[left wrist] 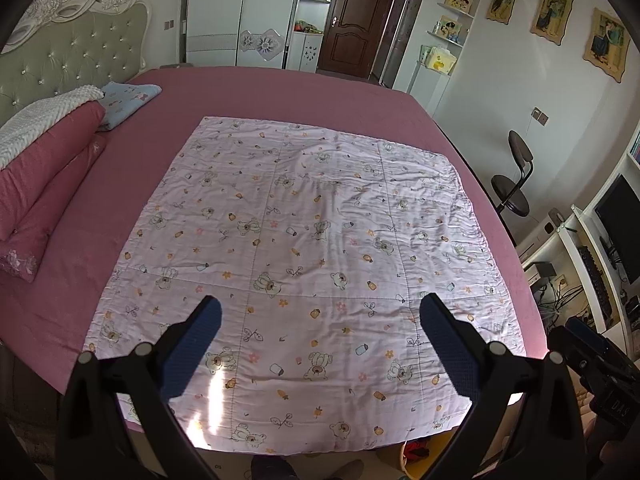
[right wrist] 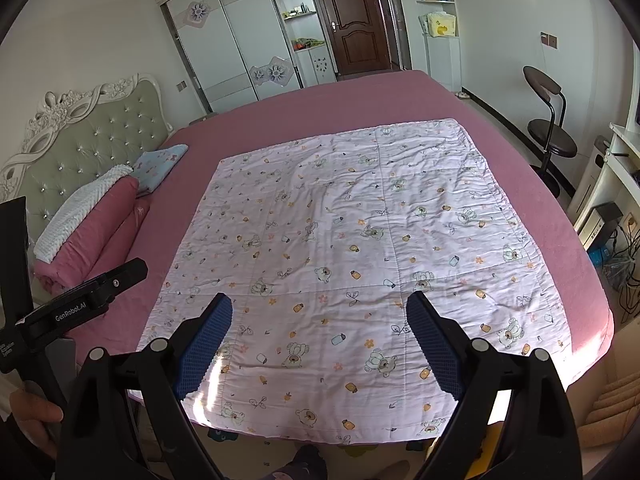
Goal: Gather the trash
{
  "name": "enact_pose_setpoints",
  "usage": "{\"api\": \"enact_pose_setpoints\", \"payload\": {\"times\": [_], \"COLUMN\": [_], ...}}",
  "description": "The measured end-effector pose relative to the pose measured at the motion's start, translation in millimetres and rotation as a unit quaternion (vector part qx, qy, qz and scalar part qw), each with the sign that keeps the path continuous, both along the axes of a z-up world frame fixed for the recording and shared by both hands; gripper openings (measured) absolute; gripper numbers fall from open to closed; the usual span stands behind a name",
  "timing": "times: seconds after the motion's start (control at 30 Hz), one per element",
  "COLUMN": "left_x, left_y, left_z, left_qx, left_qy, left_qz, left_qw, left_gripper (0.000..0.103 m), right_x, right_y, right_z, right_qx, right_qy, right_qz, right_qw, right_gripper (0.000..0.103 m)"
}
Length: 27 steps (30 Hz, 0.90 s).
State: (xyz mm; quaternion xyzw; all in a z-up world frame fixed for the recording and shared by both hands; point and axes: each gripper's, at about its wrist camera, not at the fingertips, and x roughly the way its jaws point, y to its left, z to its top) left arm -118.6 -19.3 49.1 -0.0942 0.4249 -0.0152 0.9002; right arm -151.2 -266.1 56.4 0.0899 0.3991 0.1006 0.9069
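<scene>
A pale pink quilt with small bear prints [left wrist: 312,248] lies spread flat on a pink bed [left wrist: 280,88]; it also shows in the right wrist view [right wrist: 360,248]. My left gripper [left wrist: 320,308] is open and empty, held above the quilt's near part. My right gripper [right wrist: 320,304] is open and empty, also above the near part of the quilt. The right gripper's body shows at the lower right of the left wrist view [left wrist: 600,360], and the left gripper's body at the left of the right wrist view [right wrist: 80,304]. I see no trash on the quilt.
Pink pillows with a white blanket [left wrist: 44,160] and a folded blue cloth [left wrist: 124,100] lie at the headboard [left wrist: 72,52]. A black stool [right wrist: 548,136] and a desk with a monitor [left wrist: 620,224] stand right of the bed. A wardrobe [right wrist: 232,48] and brown door [right wrist: 356,20] are beyond.
</scene>
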Motion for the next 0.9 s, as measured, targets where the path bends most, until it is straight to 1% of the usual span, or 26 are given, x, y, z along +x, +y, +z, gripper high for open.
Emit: {"api": "enact_pose_setpoints", "payload": {"times": [0.1, 0.2, 0.27, 0.33, 0.5, 0.53, 0.57, 0.63, 0.73, 0.9], "left_x": [2, 5, 7, 8, 8, 8, 8, 8, 8, 7], "left_y": [1, 4, 5, 5, -1, -2, -1, 1, 3, 5], "left_z": [0, 0, 0, 1, 7, 8, 10, 12, 13, 13], "left_qx": [-0.002, -0.015, -0.015, 0.001, 0.063, 0.066, 0.063, 0.041, 0.020, 0.008], "left_qy": [0.002, 0.008, 0.010, 0.011, 0.005, 0.001, -0.002, -0.002, -0.001, 0.004], "left_qz": [-0.001, 0.000, 0.006, 0.015, 0.032, 0.029, 0.026, 0.017, 0.011, 0.012], "left_qw": [1.0000, 0.9999, 0.9998, 0.9998, 0.9975, 0.9974, 0.9977, 0.9990, 0.9997, 0.9999], "left_gripper": [0.099, 0.099, 0.099, 0.099, 0.099, 0.099, 0.099, 0.099, 0.099, 0.099], "right_x": [1, 2, 3, 4, 4, 4, 4, 4, 4, 4], "right_y": [1, 2, 2, 2, 2, 2, 2, 2, 2, 3], "right_z": [0, 0, 0, 0, 0, 0, 0, 0, 0, 0], "right_qx": [0.000, -0.002, -0.002, -0.001, -0.002, -0.002, -0.002, -0.002, -0.003, -0.002], "right_qy": [0.000, -0.001, 0.000, 0.001, 0.000, -0.001, -0.002, -0.002, -0.002, 0.000], "right_qz": [0.001, 0.002, 0.003, 0.002, 0.002, 0.002, 0.002, 0.002, 0.002, 0.001], "right_qw": [1.000, 1.000, 1.000, 1.000, 1.000, 1.000, 1.000, 1.000, 1.000, 1.000], "right_gripper": [0.086, 0.086, 0.086, 0.086, 0.086, 0.086, 0.086, 0.086, 0.086, 0.086]}}
